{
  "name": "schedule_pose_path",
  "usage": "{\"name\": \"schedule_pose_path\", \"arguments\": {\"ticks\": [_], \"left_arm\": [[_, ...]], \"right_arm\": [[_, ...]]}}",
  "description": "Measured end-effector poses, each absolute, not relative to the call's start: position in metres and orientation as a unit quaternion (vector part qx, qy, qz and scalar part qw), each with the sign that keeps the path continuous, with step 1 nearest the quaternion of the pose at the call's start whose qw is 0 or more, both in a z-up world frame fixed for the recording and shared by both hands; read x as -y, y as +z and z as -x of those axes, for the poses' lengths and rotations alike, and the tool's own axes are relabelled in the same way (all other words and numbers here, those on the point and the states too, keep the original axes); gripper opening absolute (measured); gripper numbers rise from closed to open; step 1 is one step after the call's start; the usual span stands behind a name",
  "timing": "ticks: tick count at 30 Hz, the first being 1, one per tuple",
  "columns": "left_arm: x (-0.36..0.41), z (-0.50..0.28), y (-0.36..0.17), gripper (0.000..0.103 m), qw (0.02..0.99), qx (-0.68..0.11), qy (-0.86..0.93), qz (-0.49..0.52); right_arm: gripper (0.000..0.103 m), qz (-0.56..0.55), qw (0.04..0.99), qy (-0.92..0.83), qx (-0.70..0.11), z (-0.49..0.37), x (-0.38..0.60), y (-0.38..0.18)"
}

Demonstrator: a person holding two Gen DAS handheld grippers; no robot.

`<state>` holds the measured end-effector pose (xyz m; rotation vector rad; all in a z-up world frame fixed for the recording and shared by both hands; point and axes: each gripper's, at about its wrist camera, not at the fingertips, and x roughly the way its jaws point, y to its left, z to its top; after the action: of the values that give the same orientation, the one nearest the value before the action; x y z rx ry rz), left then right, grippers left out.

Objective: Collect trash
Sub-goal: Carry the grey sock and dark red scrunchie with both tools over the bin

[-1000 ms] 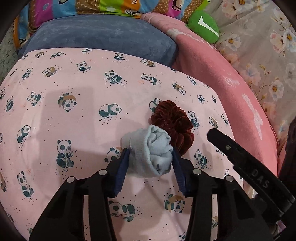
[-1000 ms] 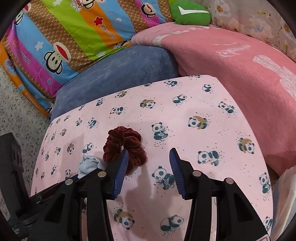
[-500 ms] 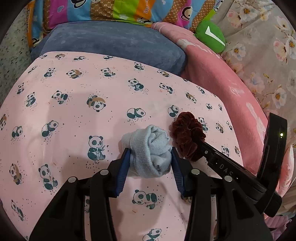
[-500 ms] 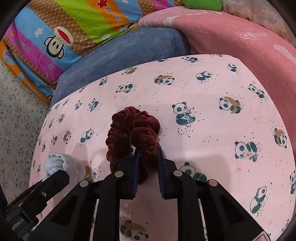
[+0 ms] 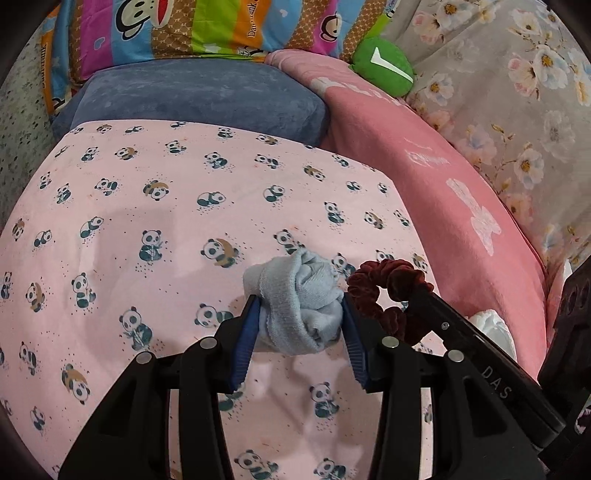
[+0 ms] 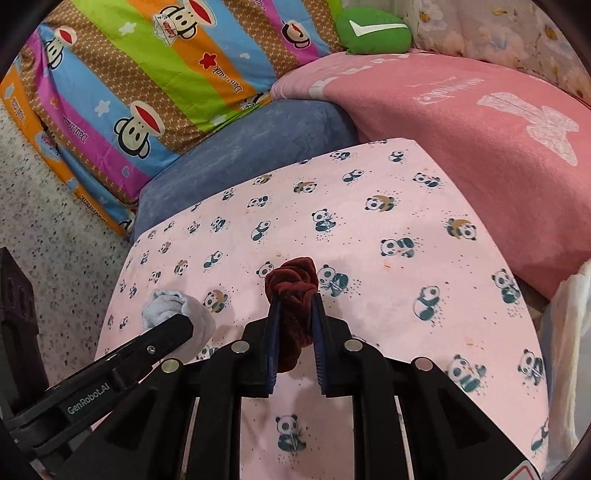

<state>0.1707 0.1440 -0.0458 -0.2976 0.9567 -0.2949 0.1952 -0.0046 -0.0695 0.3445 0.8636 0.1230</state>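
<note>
My left gripper [image 5: 300,314] is shut on a rolled light-blue sock [image 5: 300,295] and holds it just above the pink panda-print sheet [image 5: 155,206]. My right gripper [image 6: 294,306] is shut on a dark red velvet scrunchie [image 6: 291,288], also lifted off the sheet. In the left wrist view the scrunchie [image 5: 388,284] hangs to the right of the sock, at the tip of the right gripper. In the right wrist view the sock [image 6: 173,310] shows at the lower left, in the left gripper.
A blue cushion [image 5: 199,96] lies behind the sheet, a striped monkey-print pillow [image 6: 155,74] behind that. A pink blanket [image 6: 461,129] and a green plush [image 6: 373,31] are to the right. A white plastic bag [image 6: 569,332] sits at the right edge. Speckled floor [image 6: 55,221] is on the left.
My right gripper went from open beside the scrunchie to shut on it and lifted it. Both grippers have risen and drawn back slightly with their items.
</note>
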Motion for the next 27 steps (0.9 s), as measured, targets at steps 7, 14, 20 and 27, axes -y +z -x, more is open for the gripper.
{"name": "schedule_pose_path", "arguments": {"ticks": [7,14,20,27], "left_arm": [[-0.107,-0.139,-0.027,0.042,0.869,-0.45,-0.169,0.119],[-0.061,-0.114,-0.011,0.042,0.872,-0.438,-0.203,0.084],[-0.023,-0.095,0.001,0.042,0.872,-0.427,-0.231,0.056],[0.016,-0.077,0.008,0.042,0.87,-0.418,-0.259,0.026]], "right_arm": [[0.016,-0.195,0.904,0.036,-0.378,-0.136,0.048,-0.039],[0.016,-0.219,0.913,0.005,-0.344,-0.089,0.097,-0.015],[0.016,-0.235,0.917,-0.017,-0.322,-0.059,0.139,-0.004],[0.016,-0.253,0.918,-0.045,-0.302,-0.026,0.186,0.004]]}}
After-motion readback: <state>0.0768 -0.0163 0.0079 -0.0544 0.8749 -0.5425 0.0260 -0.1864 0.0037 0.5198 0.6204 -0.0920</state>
